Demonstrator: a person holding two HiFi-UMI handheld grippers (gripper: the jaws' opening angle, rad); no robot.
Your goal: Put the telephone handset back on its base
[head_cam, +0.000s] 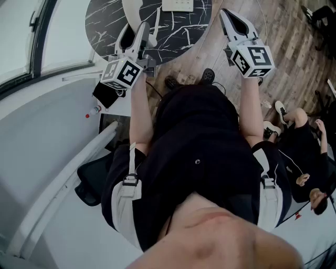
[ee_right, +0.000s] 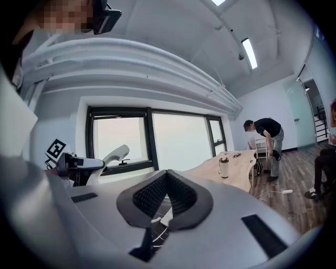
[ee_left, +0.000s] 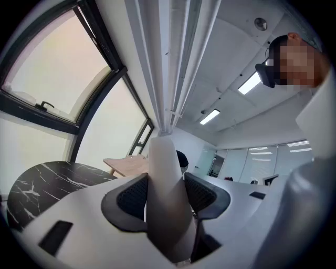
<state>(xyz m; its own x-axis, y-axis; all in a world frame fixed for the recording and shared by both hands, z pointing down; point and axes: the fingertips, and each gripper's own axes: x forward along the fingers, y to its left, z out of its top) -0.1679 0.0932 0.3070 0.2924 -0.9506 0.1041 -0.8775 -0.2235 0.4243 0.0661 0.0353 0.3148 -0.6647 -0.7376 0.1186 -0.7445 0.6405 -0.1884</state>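
One load: your left gripper (head_cam: 137,30) clamps the white handset (ee_left: 163,173); right gripper (ee_right: 167,192) closed, empty | step: carrying | next: lower it squarely onto what looks like the base (head_cam: 178,4).

Two hand-held tools: one left tool (head_cam: 134,37) and one right tool (head_cam: 236,21). Two marker cubes, one per tool: a left marker cube (head_cam: 122,72) and a right marker cube (head_cam: 253,60). One white telephone handset (ee_left: 164,184). One white telephone base (head_cam: 178,4). Two desks: one round black marbled desk (head_cam: 173,31) and one pale wooden desk (ee_right: 231,168). One tumbler (ee_right: 224,167). Besides the wearer, at least two other people: one seated person (head_cam: 302,142) and one standing person (ee_right: 265,134).
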